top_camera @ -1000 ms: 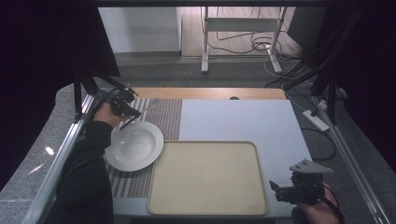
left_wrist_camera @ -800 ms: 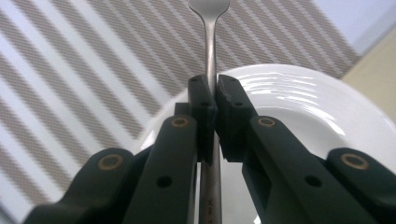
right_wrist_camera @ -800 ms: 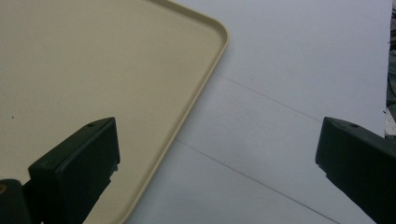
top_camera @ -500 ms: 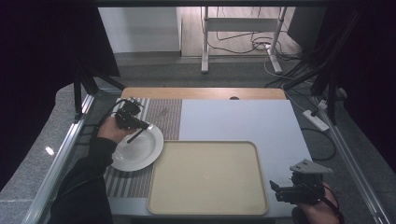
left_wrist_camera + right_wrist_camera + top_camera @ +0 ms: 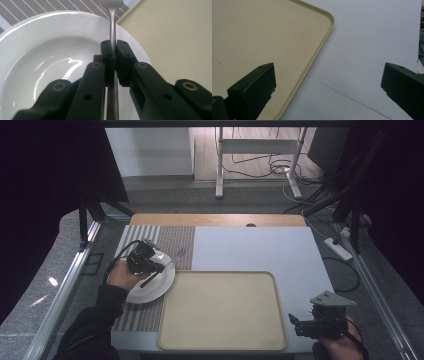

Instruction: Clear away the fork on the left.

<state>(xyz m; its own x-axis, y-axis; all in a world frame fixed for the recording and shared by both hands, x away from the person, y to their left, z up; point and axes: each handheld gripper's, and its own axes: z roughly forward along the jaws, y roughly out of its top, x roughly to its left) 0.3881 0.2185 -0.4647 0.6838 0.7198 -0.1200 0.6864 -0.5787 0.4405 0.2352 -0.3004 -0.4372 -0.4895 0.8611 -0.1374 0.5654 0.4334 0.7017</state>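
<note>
Nearest the person, at the table's near right corner, the right gripper (image 5: 300, 326) rests low in the right hand (image 5: 345, 342), pointing left toward the beige tray (image 5: 222, 312). In the right gripper view its two black jaws stand wide apart with nothing between them; below lie the tray's rounded corner (image 5: 322, 15) and the pale grey table mat (image 5: 367, 50).

Farther off on the left, a dark sleeve (image 5: 92, 320) reaches forward from the bottom edge, and the left hand (image 5: 120, 275) lies over the near left rim of the white plate (image 5: 160, 287). The left gripper (image 5: 150, 279) angles down and to the right over the plate. Its jaws are clamped on the handle of a metal fork (image 5: 113, 27) (the left gripper view shows the pads pinching the stem), with the fork's neck running up past the plate's rim (image 5: 62, 22) toward the striped placemat (image 5: 37, 8).

The plate sits on that placemat (image 5: 150, 232), just beside the tray's left edge.
</note>
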